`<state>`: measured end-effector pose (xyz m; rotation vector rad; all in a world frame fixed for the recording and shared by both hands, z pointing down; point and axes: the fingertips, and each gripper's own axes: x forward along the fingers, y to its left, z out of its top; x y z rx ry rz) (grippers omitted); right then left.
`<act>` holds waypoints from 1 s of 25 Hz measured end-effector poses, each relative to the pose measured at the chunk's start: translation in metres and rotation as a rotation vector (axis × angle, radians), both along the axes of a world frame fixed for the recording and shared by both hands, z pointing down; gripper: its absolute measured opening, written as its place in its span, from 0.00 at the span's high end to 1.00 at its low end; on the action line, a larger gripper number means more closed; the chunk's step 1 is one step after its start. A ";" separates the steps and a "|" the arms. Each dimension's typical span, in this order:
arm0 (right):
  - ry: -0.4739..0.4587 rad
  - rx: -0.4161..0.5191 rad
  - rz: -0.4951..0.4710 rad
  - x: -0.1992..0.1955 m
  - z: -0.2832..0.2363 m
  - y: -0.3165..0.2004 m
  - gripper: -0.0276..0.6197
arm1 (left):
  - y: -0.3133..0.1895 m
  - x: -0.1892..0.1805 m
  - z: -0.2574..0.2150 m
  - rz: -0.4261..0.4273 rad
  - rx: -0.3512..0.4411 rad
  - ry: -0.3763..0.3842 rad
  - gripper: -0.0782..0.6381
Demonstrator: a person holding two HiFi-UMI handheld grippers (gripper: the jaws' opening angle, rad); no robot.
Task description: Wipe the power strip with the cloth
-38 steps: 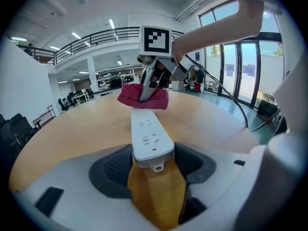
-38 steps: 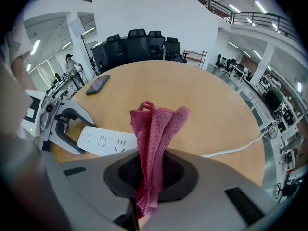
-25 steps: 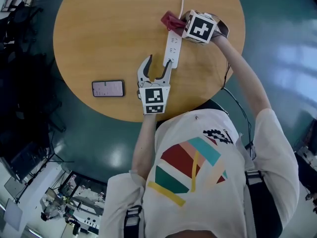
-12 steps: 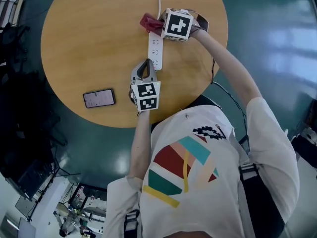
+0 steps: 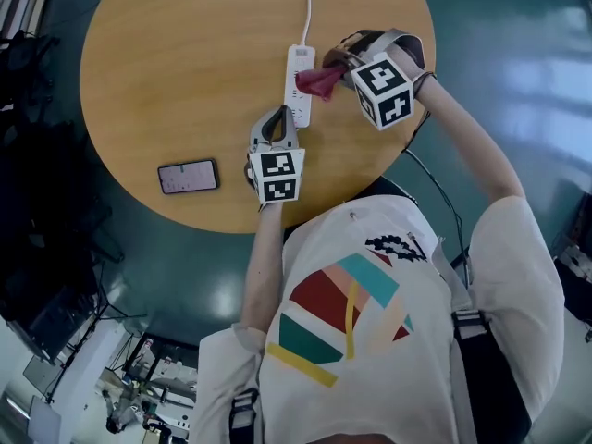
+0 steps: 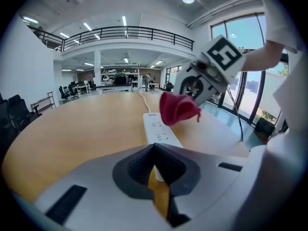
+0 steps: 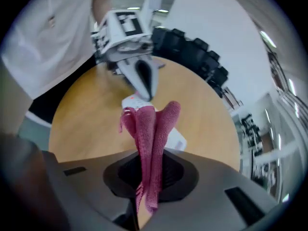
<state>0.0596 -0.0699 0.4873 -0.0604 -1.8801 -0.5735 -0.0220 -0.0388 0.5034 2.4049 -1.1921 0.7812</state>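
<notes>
1. Table (image 5: 166,72): warm honey-tan with a faint wood grain.
2. Power strip (image 5: 299,67): plain white, as is its cable (image 5: 308,7).
3. Cloth (image 5: 321,81): crimson shading to raspberry pink, with a fine ribbed knit.
4. Left gripper (image 5: 277,114): pale grey body, dark grey jaw linings, and a white cube printed with black square markers.
5. Right gripper (image 5: 335,63): grey body, with the same black-on-white marker pattern on its cube.
6. Phone (image 5: 188,176): black frame, dull grey screen.
7. Floor (image 5: 518,44): glossy deep teal with pale reflections.
8. Shirt (image 5: 370,340): white, crossed by red, teal, yellow and peach bands, with a small black motif.
</notes>
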 end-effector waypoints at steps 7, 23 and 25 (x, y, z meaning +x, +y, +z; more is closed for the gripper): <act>0.190 0.053 -0.584 -0.017 0.022 0.102 0.90 | -0.002 0.002 -0.002 0.014 -0.034 0.006 0.83; 0.204 0.200 -0.508 -0.033 0.041 0.032 0.90 | -0.003 -0.003 0.002 0.023 -0.045 -0.017 0.83; 0.227 0.225 -0.462 -0.024 0.042 0.008 0.90 | -0.003 -0.003 0.003 0.025 -0.048 -0.018 0.83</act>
